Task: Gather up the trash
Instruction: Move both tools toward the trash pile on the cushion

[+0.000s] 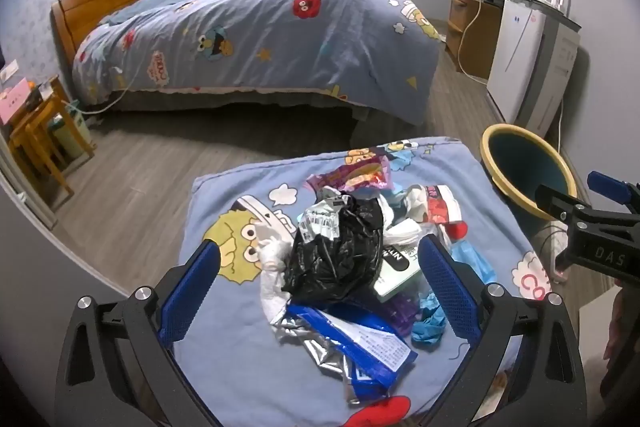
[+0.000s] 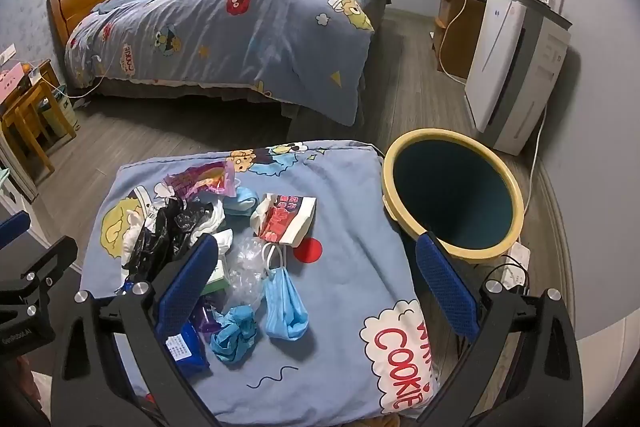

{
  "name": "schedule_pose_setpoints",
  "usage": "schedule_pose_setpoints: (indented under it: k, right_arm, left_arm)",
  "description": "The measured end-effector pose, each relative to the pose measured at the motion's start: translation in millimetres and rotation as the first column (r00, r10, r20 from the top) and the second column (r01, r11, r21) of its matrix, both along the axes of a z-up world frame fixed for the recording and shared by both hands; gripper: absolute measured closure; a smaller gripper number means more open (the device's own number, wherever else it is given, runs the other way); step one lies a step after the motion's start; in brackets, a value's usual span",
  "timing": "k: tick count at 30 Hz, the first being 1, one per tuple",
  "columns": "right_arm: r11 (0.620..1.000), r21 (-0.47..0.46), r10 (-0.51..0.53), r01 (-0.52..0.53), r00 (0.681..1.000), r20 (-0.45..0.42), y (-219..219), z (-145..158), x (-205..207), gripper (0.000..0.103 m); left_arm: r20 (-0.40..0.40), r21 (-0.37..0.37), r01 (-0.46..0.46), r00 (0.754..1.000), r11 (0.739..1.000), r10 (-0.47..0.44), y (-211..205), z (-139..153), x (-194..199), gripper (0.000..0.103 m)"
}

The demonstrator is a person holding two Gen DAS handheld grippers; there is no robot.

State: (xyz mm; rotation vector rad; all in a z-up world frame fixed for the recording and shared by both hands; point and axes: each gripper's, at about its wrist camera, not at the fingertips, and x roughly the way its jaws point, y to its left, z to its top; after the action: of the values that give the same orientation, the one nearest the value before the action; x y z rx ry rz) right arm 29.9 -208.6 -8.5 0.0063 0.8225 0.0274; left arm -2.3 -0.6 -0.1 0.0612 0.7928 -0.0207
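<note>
Nearest the left gripper (image 1: 320, 283), its 2 blue-padded fingers stand wide apart and grip nothing; between them in the left wrist view lies the trash heap on a cartoon-print cushion (image 1: 224, 347). A blue and silver wrapper (image 1: 352, 351) lies closest, then a crumpled black plastic bag (image 1: 340, 251) in the middle of the heap, with white tissue (image 1: 274, 267) just beside it on the left and a small white and green box (image 1: 394, 267) touching its right side.

The right gripper (image 2: 316, 279) also has its fingers spread, holding nothing. A blue face mask (image 2: 286, 301) and a crumpled blue glove (image 2: 234, 333) lie between them, a clear plastic wad (image 2: 248, 267) just behind, then a red and white packet (image 2: 286, 219) and a purple snack wrapper (image 2: 200, 181) at the far edge.

Right of the cushion stands a yellow-rimmed bin (image 2: 452, 197) (dark inside), its rim touching the cushion's corner. Beyond are the bed (image 2: 224, 31), a white appliance (image 2: 496, 67) against the right wall and a wooden stool (image 1: 40, 143)
</note>
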Motion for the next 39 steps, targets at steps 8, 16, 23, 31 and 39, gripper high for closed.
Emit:
schedule_pose_setpoints:
  k: [8, 16, 23, 31, 39]
  right_arm:
    - [1.000, 0.000, 0.000, 0.000, 1.000, 0.001, 0, -1, 0, 0.005]
    - [1.000, 0.001, -0.001, 0.001, 1.000, 0.001, 0, -2, 1, 0.006]
    - [1.000, 0.004, -0.001, 0.001, 1.000, 0.001, -1, -2, 1, 0.006]
    - [1.000, 0.008, 0.000, 0.000, 1.000, -0.002, -4, -4, -2, 0.005]
    - [1.000, 0.008, 0.000, 0.000, 1.000, -0.003, -3, -4, 2, 0.006]
  left_arm:
    - [0.000, 0.001, 0.000, 1.000, 1.000, 0.000, -1, 0, 0, 0.005]
    - [0.000, 0.001, 0.000, 1.000, 1.000, 0.000, -1, 0, 0, 0.005]
    - [0.000, 0.002, -0.001, 1.000, 1.000, 0.001, -1, 0, 0, 0.005]
    - [0.000, 0.003, 0.001, 1.000, 1.000, -0.001, -1, 0, 0, 0.005]
    - [-0.002, -0.004, 0.006, 1.000, 1.000, -0.006, 0, 0, 0, 0.005]
